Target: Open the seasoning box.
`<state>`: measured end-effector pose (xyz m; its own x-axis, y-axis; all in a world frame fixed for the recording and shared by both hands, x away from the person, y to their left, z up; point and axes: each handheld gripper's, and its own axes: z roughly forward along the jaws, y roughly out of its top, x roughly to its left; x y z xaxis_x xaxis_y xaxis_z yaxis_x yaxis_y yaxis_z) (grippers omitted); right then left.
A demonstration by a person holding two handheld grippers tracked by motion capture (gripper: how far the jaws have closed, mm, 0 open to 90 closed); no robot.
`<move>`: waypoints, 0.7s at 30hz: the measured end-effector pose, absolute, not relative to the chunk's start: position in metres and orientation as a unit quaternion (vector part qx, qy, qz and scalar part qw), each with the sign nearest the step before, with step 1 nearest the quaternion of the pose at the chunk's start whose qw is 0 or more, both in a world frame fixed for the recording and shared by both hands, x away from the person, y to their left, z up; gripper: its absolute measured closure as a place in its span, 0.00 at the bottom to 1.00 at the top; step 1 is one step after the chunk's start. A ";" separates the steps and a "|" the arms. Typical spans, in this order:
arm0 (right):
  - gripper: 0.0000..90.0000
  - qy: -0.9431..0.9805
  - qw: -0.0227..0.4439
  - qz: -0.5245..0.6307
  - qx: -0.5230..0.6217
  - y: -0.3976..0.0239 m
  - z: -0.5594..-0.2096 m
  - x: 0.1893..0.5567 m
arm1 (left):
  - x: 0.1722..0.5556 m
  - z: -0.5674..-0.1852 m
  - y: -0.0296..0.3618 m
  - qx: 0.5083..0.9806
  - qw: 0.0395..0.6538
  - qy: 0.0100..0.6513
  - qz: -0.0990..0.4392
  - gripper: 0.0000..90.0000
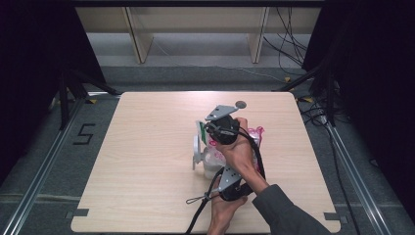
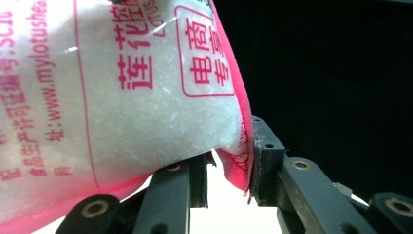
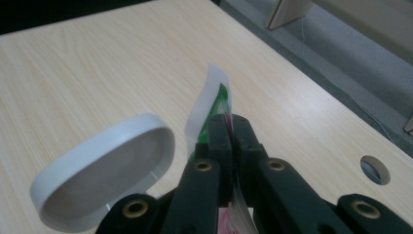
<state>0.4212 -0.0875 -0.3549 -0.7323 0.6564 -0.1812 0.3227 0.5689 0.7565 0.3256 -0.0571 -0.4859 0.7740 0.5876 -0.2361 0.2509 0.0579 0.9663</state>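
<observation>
With the right gripper (image 3: 233, 127) pinched shut on the sugar bag's (image 2: 122, 97) top strip and the left gripper (image 2: 229, 163) clamping its lower corner mid-table, a slip could spill sugar past the open-lidded jar (image 3: 104, 170).

Bare tabletop (image 1: 147, 147) all round; white lid (image 3: 104, 170) beside right tool (image 3: 233, 127).

One pink-printed bag of white crystals (image 2: 122, 97), one white flip-lid container (image 1: 203, 159), two grippers — left (image 2: 229, 168), right (image 3: 229, 129) — one wooden table (image 1: 147, 147), two hands.
</observation>
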 end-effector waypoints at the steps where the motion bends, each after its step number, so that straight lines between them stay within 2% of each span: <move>1: 1.00 0.852 0.228 0.368 0.293 -0.087 -0.355 0.421 | 0.326 -0.486 -0.057 0.673 0.659 0.310 0.128 0.81; 21: 1.00 0.852 0.221 0.373 0.295 -0.088 -0.354 0.420 | 0.326 -0.486 -0.057 0.674 0.658 0.311 0.128 0.81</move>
